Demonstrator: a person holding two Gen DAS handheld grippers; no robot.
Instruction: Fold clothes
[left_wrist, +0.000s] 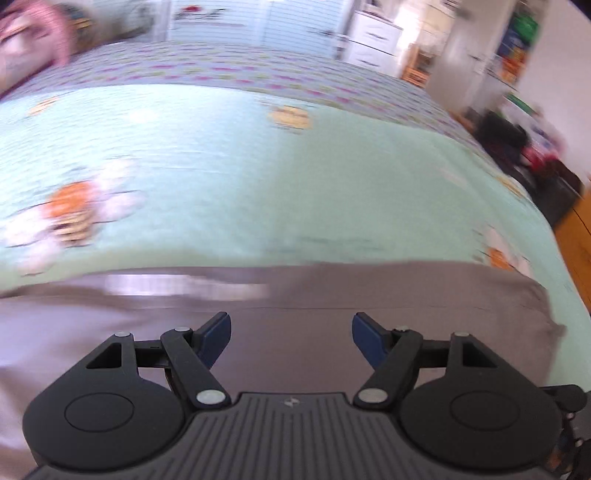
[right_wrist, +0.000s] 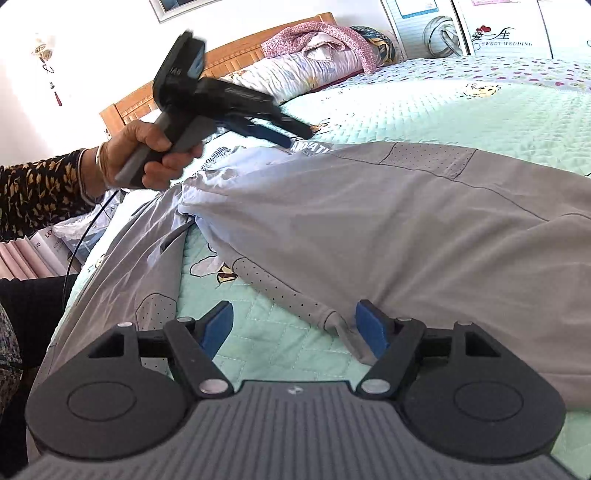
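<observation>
Bed: mint quilted cover (right_wrist: 424, 110) with cartoon bees, wooden headboard (right_wrist: 236, 51) behind.
Garment: grey shirt (right_wrist: 406, 221) spread across the bed.
Left hand-held gripper (left_wrist: 291, 339): jaws wide, empty, above grey cloth.
Right hand-held gripper (right_wrist: 293, 326): jaws wide, sleeve cuff (right_wrist: 332, 319) between, unpinched.

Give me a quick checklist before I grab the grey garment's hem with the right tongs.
1. Right tongs open: ok, blue pads apart, gripping nothing.
2. Hem corner within reach: ok, it lies between the pads, close to the right one.
3. Left tongs free: ok, open and empty over the grey garment.
4. Left tongs clear of the right side: ok, held up by the left hand above the far end.
5. Garment flat: not ok, it is bunched and creased on the green quilt.
6. Left view sharp: not ok, blurred.
</observation>
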